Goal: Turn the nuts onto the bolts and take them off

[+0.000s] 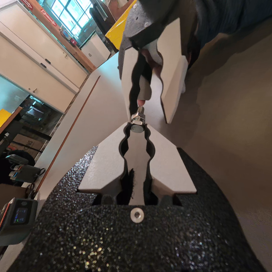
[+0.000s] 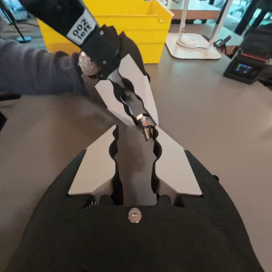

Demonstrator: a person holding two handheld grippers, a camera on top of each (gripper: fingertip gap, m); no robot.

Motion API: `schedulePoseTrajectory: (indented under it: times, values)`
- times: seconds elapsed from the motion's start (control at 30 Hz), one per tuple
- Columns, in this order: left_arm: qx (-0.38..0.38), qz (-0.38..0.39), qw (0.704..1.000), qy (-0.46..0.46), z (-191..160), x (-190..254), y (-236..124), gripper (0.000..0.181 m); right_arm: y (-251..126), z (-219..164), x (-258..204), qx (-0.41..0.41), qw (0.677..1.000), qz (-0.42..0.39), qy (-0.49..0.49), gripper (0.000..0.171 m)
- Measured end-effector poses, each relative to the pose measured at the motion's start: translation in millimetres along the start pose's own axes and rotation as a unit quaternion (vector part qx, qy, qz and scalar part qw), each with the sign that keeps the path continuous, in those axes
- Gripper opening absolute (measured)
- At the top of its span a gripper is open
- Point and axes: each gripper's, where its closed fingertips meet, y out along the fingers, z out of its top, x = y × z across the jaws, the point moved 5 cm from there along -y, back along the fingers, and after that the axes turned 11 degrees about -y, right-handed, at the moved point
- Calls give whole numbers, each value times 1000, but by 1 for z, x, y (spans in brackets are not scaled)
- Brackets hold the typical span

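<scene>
A silver bolt with a nut (image 1: 138, 117) threaded close to its head is clamped by the head in my left gripper (image 1: 137, 125), which is shut on it. In the right wrist view the left gripper (image 2: 143, 124) comes in from the upper left, and the nut (image 2: 145, 123) and the bolt's threaded end (image 2: 147, 135) point toward the camera. My right gripper (image 2: 135, 127) is open and straddles the threaded end, with one fingertip (image 2: 155, 132) right beside the thread. In the left wrist view it (image 1: 149, 120) comes down from above around the nut.
A yellow bin (image 2: 153, 36) stands behind the grippers on the grey table (image 2: 206, 117). A white stand base (image 2: 195, 50) with clear posts is at the back right. A black device with a small screen (image 2: 242, 69) sits at the right. A person's dark sleeve (image 2: 29, 70) is at the left. My two grippers' fingertips are within a few centimetres of each other.
</scene>
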Motion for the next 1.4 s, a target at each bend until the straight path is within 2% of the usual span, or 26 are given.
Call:
schedulePoseTrajectory:
  times: [0.03,0.17,0.3,0.47,0.67,0.77,0.87,0.97,1.03,1.07,1.13,1.2,1.3,1.4]
  values:
    - [4,-2,1000,-1,1,0,-1,17,0,0,-2,-2,1000,-7,-27,45]
    - [-6,-8,1000,-1,-1,2,1,17,0,-2,-1,-13,999,-15,-41,39]
    - [-49,-12,999,17,-9,7,5,18,3,-9,2,-57,993,-59,-86,16]
    - [-46,42,998,32,-8,2,6,25,2,-14,7,-80,990,-82,-88,16]
    - [-73,13,996,40,-9,9,7,16,2,-18,5,-111,982,-84,-131,16]
    - [-86,22,995,39,-11,6,9,16,4,-20,6,-113,984,-91,-101,17]
    - [-92,30,994,46,-11,6,12,16,5,-21,3,-116,992,-51,-27,38]
    - [-87,20,996,23,-12,5,11,16,5,-16,0,-103,987,-66,-108,39]
    - [-88,20,996,17,-12,5,11,16,3,-1,-13,-48,982,-54,-173,20]
    - [-87,19,996,18,-11,5,11,16,2,4,-12,-36,983,-64,-171,22]
    - [-86,19,996,16,-12,4,11,16,1,-1,-1,-67,984,-91,-135,36]
    - [-86,18,996,15,-11,4,11,16,1,-12,7,-97,986,-97,-93,40]
    - [-88,17,996,19,-12,5,11,16,6,-15,2,-111,988,-71,-83,33]
    - [-89,16,996,17,-12,5,11,16,5,9,-18,-33,984,-51,-167,26]
